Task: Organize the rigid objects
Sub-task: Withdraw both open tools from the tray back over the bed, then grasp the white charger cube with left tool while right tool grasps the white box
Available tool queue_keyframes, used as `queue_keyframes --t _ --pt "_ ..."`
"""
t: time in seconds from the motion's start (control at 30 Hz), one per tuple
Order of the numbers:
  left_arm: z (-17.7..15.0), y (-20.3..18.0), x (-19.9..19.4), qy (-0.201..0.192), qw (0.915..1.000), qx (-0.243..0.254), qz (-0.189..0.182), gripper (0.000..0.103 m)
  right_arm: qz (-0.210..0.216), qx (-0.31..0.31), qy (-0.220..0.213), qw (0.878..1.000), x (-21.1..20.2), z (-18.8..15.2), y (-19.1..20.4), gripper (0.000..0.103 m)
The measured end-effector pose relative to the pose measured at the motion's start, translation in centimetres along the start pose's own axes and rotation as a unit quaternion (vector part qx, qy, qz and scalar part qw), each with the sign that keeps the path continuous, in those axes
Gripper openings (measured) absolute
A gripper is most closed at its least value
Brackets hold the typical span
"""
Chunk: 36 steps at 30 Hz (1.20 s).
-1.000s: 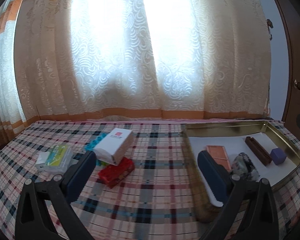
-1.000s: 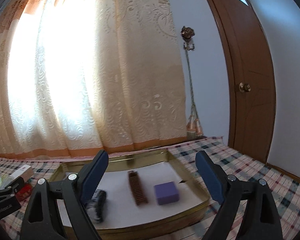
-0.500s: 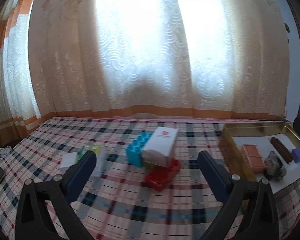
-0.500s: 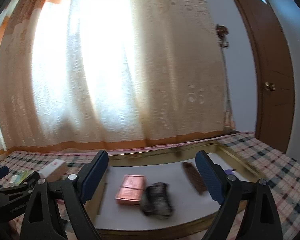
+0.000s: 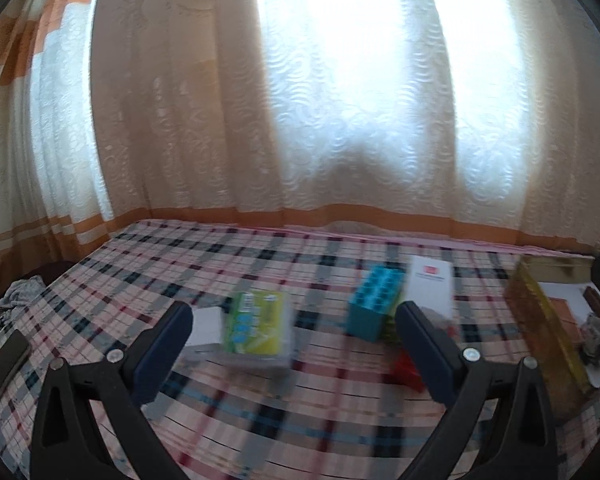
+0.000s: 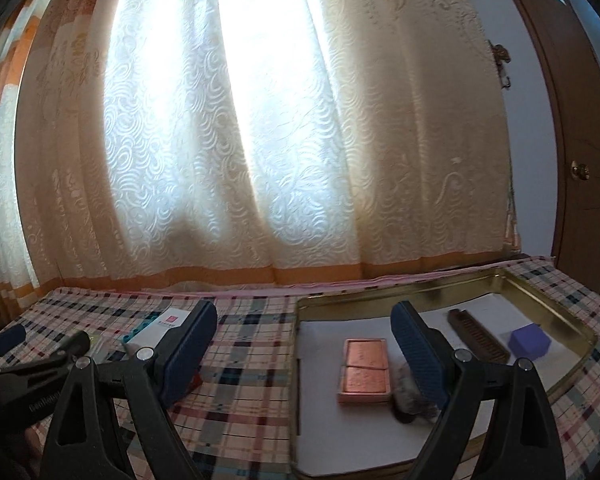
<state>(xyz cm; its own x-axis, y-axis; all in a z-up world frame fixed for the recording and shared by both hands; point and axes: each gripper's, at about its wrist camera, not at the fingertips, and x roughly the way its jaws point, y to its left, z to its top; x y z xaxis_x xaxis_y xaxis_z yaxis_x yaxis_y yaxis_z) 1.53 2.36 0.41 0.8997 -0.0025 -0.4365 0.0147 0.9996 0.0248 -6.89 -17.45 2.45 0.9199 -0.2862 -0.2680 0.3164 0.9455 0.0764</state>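
- Rigid objects sit in two camps on the plaid cloth [image 5: 260, 408]: a loose cluster out on the cloth and a sorted batch inside the gold metal tray [image 6: 548, 300].
- Left gripper [image 5: 294, 344] hangs over the cloth with its fingers spread wide, nothing between them.
- Straight ahead of it, through the gap, lies a green and yellow packet [image 5: 258, 326], blurred, with a small white box [image 5: 204, 326] touching its left side, partly behind the left finger.
- Further right, a teal studded block [image 5: 374, 300] stands against a white carton with a red mark [image 5: 430, 288].
- The gripper's right finger [image 5: 424, 352] cuts across that pile, hiding most of a red block [image 5: 408, 370] below.
- A dark flat item [image 5: 4, 368] rests at the cloth's left edge; what it is, I cannot tell.
- Right gripper [image 6: 302, 344] is wide open too, empty, hovering at the tray's near left corner.
- Inside the tray, on a white liner: a copper-coloured case [image 6: 364, 368], a grey mottled lump [image 6: 410, 394] just beside it and half hidden by the right finger, then a brown ridged bar [image 6: 480, 334], then a purple cube [image 6: 530, 340] near the far wall.
- From the right wrist view, the left gripper's black frame [image 6: 28, 376] fills the lower left, blocking part of the loose cluster; only the carton [image 6: 160, 326] and a sliver of teal peek past it.
- Lace curtains [image 6: 236, 120] glow behind everything, and a brown door [image 6: 572, 120] stands on the right.
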Motion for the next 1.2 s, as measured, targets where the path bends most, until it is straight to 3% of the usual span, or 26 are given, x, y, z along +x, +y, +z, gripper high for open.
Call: queue_keyframes --t 0.37,0.57,0.83,1.1,1.2 --pt "0.5 7.1 3.4 0.042 0.9953 -0.068 0.055 0.102 0.043 -0.014 0.029 0.999 1.9 -0.1 3.7 0.091" --pt "0.5 9.8 5.1 0.068 0.9915 -0.078 0.078 0.102 0.057 -0.034 0.045 0.997 3.3 -0.3 6.9 0.091" --pt "0.0 14.8 7.3 0.111 0.9758 -0.153 0.11 0.102 0.049 -0.029 0.125 0.99 8.1 -0.4 10.7 0.09" --pt "0.3 15.4 8.7 0.138 0.9718 -0.148 0.121 0.102 0.041 -0.012 0.186 0.982 11.3 -1.1 11.7 0.09" --pt "0.3 16.8 9.0 0.147 0.966 -0.161 0.138 0.102 0.048 -0.013 0.22 0.974 12.6 -1.6 11.8 0.09"
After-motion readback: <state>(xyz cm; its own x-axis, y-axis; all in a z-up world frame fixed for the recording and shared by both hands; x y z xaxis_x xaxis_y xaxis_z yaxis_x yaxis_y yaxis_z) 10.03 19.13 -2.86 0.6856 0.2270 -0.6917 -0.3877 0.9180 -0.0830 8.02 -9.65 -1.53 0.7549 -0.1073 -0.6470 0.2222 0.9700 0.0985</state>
